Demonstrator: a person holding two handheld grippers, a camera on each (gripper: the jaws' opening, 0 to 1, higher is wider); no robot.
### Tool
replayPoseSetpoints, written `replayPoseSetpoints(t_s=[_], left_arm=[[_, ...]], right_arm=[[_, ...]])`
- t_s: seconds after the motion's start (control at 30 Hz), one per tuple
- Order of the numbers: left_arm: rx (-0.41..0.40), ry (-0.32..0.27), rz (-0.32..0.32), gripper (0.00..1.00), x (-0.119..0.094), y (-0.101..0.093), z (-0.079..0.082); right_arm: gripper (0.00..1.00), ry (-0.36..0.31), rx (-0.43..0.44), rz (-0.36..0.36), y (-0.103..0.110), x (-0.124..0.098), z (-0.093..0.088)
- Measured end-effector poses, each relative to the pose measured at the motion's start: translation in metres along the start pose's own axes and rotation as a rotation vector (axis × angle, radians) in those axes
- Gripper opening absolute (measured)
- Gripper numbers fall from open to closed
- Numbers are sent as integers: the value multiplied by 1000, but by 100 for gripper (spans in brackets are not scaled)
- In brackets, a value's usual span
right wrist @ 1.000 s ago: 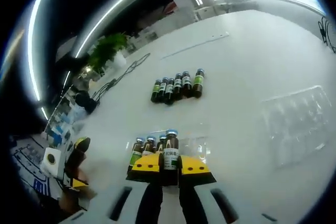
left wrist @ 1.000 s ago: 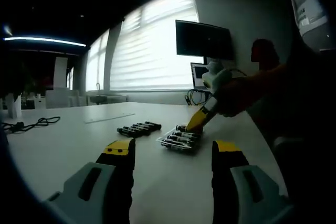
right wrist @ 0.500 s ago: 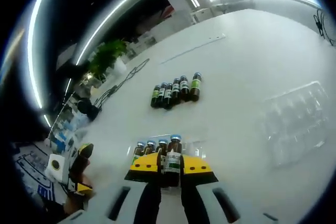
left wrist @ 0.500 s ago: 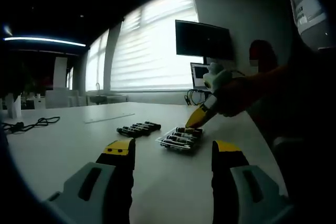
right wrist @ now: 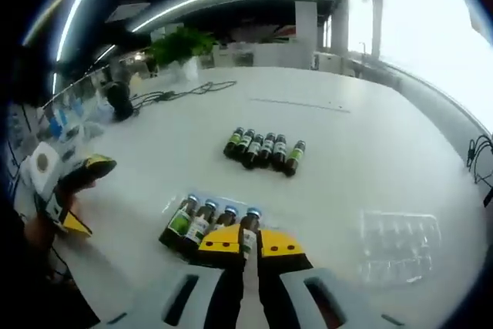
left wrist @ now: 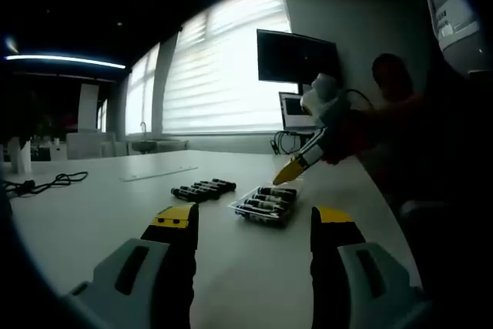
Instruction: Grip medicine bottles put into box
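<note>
Right tongs (right wrist: 245, 241): jaws nearly together just above the row of bottles in the tray; a thin gap shows between the yellow tips. Whether they pinch the fourth bottle's cap, I cannot tell. In the left gripper view the right tongs (left wrist: 295, 169) hang above the tray's far end, held by a person's hand (left wrist: 350, 132).
Left tongs (left wrist: 250, 225): released, jaws wide apart, nothing between them; low over the desk (left wrist: 92, 206), short of the tray.
Left tongs, seen from the right gripper view (right wrist: 77, 179): at the left edge, held in a hand, apart from the bottles.
Box (clear tray) (right wrist: 176, 199): on the desk just ahead of the right tongs; holds four medicine bottles (right wrist: 202, 221) side by side, blue caps, green and white labels. In the left gripper view the tray (left wrist: 266, 204) lies between and beyond the left jaws.
Loose bottles (right wrist: 262, 148): five in a tight row on the desk, beyond the tray, well apart from it; also seen at (left wrist: 204, 189).
Second clear tray (right wrist: 397, 244): on the desk to the right, no bottles in it.
Cable (right wrist: 173, 94): on the far desk, near a potted plant (right wrist: 181, 44).
Monitor (left wrist: 296, 58): dark, on the wall beside blinds (left wrist: 223, 67).
</note>
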State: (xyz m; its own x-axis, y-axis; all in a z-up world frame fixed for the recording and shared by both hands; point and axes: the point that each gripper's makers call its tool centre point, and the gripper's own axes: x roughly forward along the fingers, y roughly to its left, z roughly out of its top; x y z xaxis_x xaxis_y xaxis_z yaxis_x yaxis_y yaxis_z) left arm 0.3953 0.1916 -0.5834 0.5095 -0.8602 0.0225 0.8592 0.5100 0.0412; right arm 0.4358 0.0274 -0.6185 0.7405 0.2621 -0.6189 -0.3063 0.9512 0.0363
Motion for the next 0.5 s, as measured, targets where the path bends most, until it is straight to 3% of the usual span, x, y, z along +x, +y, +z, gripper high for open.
replayPoseSetpoints(t_s=[0.1, 0.23, 0.3, 0.5], left_arm=[[-2, -1, 1, 51, 0, 0, 0], [-7, -2, -1, 51, 0, 1, 0], [-7, -1, 0, 51, 0, 1, 0], [-11, -2, 0, 51, 1, 1, 0]], right_arm=[[1, 6, -52, -22, -3, 0, 0], [0, 13, -43, 7, 3, -2, -2], [0, -21, -77, 15, 8, -5, 3], [0, 26, -130, 15, 11, 1, -6]])
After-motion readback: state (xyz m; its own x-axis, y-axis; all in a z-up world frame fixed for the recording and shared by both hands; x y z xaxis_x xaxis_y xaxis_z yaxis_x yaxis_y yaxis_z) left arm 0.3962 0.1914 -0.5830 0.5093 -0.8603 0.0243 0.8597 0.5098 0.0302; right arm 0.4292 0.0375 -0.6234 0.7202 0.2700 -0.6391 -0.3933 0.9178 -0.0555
